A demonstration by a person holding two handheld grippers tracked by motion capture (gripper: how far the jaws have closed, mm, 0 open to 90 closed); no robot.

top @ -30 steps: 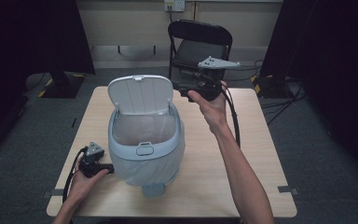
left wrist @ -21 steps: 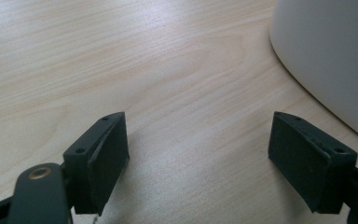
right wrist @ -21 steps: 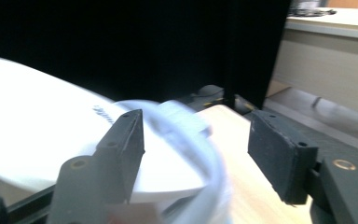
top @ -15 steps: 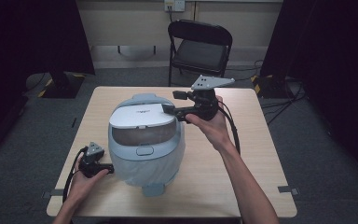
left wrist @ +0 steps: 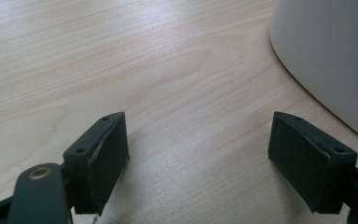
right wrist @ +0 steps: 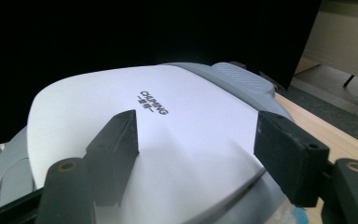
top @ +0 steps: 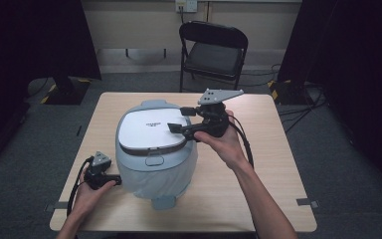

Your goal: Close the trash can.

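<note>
One rice cooker (top: 155, 149) sits mid-bench (top: 278, 189), lid (top: 151, 132) down flat on the body, latch button facing the person. Two grippers, one per hand. Right gripper (top: 178, 119) hovers over the right part of the lid; its jaws have just been opening and stand apart with nothing between them, released. In the right gripper view the pads (right wrist: 116, 156) float just above the white lid top (right wrist: 168, 140) near the printed logo (right wrist: 154, 102), not pinching anything — judged as pressing or letting go after shutting the lid. Left gripper (top: 117, 180) rests on the bench at the cooker's lower left, jaws wide, empty; the left gripper view shows bare wood between its pads (left wrist: 107, 158), with the cooker's pale wall (left wrist: 335, 56) just beside the right jaw. Likely parked there to steady the cooker base so it doesn't slide while the lid gets pushed. One folding chair (top: 214, 47) stands behind the cooker, beyond the bench. Count: one cooker, one lid, two grippers, one chair, one bench.
</note>
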